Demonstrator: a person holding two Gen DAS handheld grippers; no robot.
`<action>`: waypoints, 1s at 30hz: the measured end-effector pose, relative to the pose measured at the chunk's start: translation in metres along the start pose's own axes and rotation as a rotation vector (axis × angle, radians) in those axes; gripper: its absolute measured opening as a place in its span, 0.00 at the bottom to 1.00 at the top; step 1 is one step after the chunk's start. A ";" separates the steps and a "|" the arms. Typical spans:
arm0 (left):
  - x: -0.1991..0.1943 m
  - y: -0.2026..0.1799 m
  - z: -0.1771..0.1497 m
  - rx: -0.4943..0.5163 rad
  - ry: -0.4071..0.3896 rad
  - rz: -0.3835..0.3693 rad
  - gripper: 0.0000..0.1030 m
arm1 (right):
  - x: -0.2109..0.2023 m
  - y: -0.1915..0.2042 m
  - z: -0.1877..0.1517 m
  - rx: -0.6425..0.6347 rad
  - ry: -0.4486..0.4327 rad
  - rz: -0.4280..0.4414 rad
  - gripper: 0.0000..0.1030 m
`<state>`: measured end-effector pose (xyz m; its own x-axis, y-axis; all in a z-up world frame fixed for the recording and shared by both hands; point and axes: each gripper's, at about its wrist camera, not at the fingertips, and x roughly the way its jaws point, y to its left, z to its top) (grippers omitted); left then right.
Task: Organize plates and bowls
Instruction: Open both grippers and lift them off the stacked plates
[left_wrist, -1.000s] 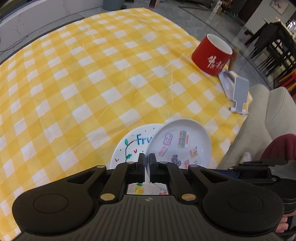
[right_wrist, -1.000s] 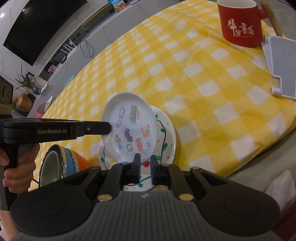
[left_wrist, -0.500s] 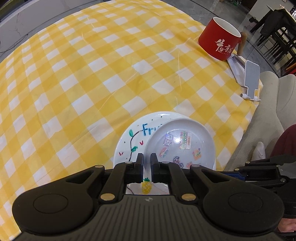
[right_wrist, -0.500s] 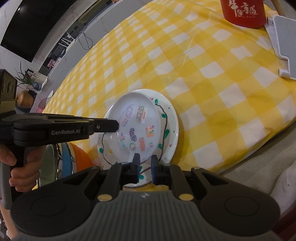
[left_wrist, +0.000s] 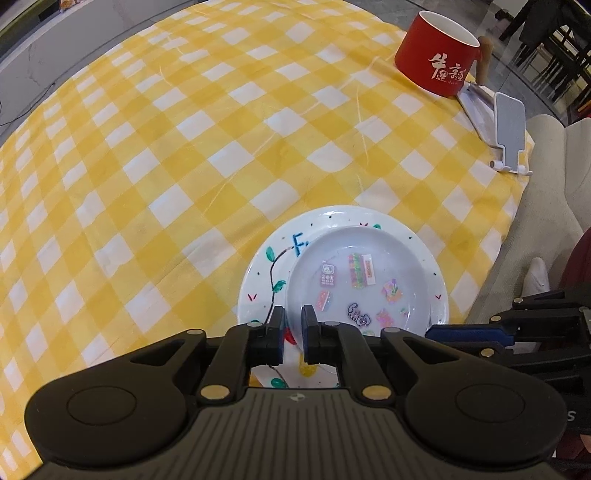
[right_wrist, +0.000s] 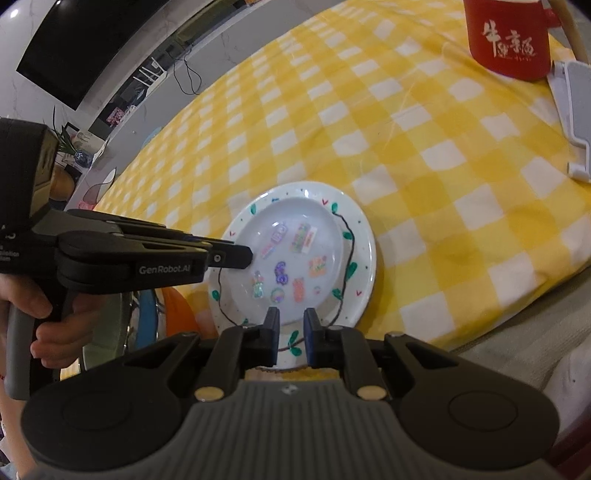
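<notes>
Likely brittle and slick, the small plate (left_wrist: 360, 280) wants rim grips; left gripper (left_wrist: 293, 325) pinches its rim, right gripper (right_wrist: 291, 326) narrowly parted.

"GenRobot.AI" printed in grey on the left gripper (right_wrist: 236, 257) arm, a blue "F" on the large plate (left_wrist: 295, 242) rim, white Chinese brush characters on the red mug (right_wrist: 508, 40), not legible to me.

Bright, even indoor light, faint glare on the small plate (left_wrist: 360, 280), strong fisheye bending at the edges.
</notes>
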<state>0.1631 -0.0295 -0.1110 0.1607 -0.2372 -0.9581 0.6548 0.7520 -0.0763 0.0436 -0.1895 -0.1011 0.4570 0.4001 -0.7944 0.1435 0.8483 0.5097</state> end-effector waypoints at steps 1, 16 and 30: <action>0.000 0.000 0.000 0.001 -0.001 0.007 0.10 | 0.001 0.001 0.000 -0.011 -0.003 -0.015 0.13; -0.021 -0.005 -0.004 0.054 -0.084 0.047 0.36 | -0.016 0.014 -0.001 -0.126 -0.117 -0.052 0.25; -0.107 0.004 -0.026 -0.067 -0.413 0.181 0.78 | -0.034 0.001 0.008 -0.022 -0.281 -0.028 0.83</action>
<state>0.1294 0.0151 -0.0158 0.5580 -0.3140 -0.7682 0.5424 0.8386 0.0512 0.0351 -0.2051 -0.0705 0.6788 0.2668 -0.6841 0.1424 0.8661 0.4791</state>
